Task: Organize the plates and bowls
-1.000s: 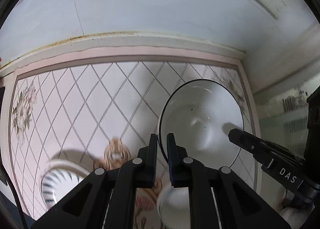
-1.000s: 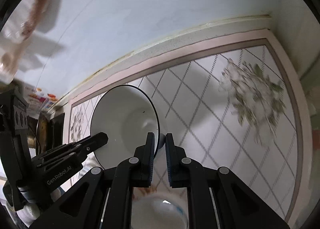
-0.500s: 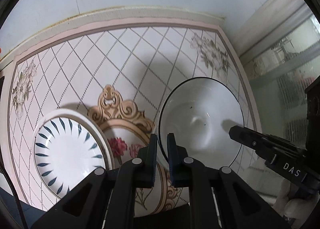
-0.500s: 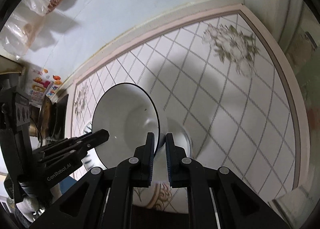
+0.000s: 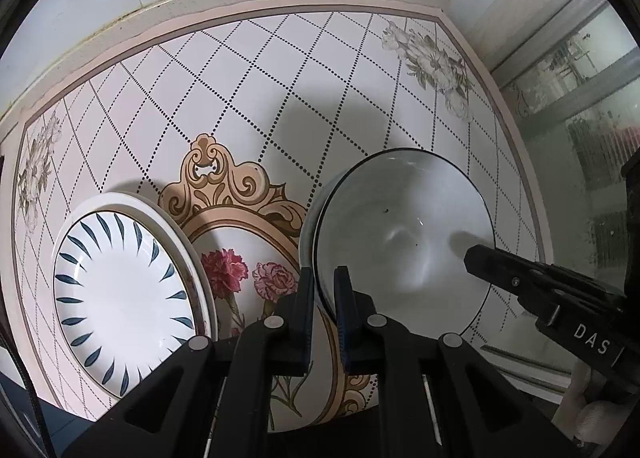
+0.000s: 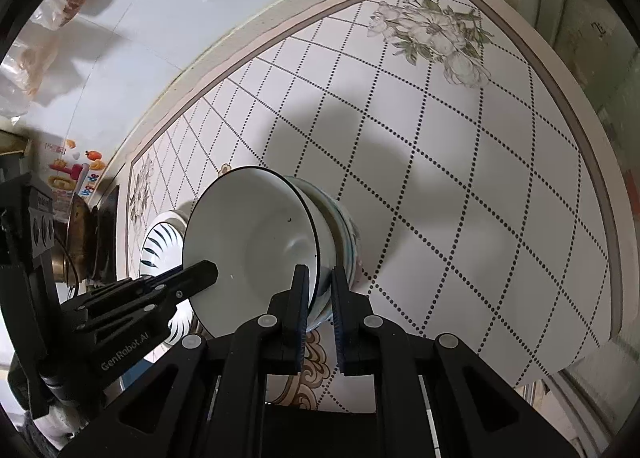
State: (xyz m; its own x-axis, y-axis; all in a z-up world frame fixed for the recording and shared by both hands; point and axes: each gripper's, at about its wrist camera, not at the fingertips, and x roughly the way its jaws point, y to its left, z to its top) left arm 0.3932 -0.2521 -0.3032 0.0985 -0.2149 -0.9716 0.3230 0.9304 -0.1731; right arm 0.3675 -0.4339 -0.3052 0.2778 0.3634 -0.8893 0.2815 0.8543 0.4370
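Note:
A white bowl with a thin dark rim (image 5: 404, 230) is held by both grippers, one on each side of its rim. My left gripper (image 5: 322, 290) is shut on its left rim. My right gripper (image 6: 320, 286) is shut on the opposite rim; the bowl also shows in the right wrist view (image 6: 256, 246). It sits in or just over a second, patterned bowl (image 6: 340, 226) on the table. A white plate with dark blue leaf marks (image 5: 120, 290) lies on the table to the left, also partly visible in the right wrist view (image 6: 158, 242).
The table (image 5: 280, 78) has a pale cloth with a dotted diamond grid, corner flowers and a central floral medallion (image 5: 240, 242). A wall runs along the far edge. A glass door (image 5: 580, 106) stands at the right. Clutter (image 6: 72, 178) sits beyond the table's left end.
Both grippers have tilted down and lowered the bowl toward the table. The leaf plate and the medallion have come into full view, and the patterned bowl now shows right under the held one.

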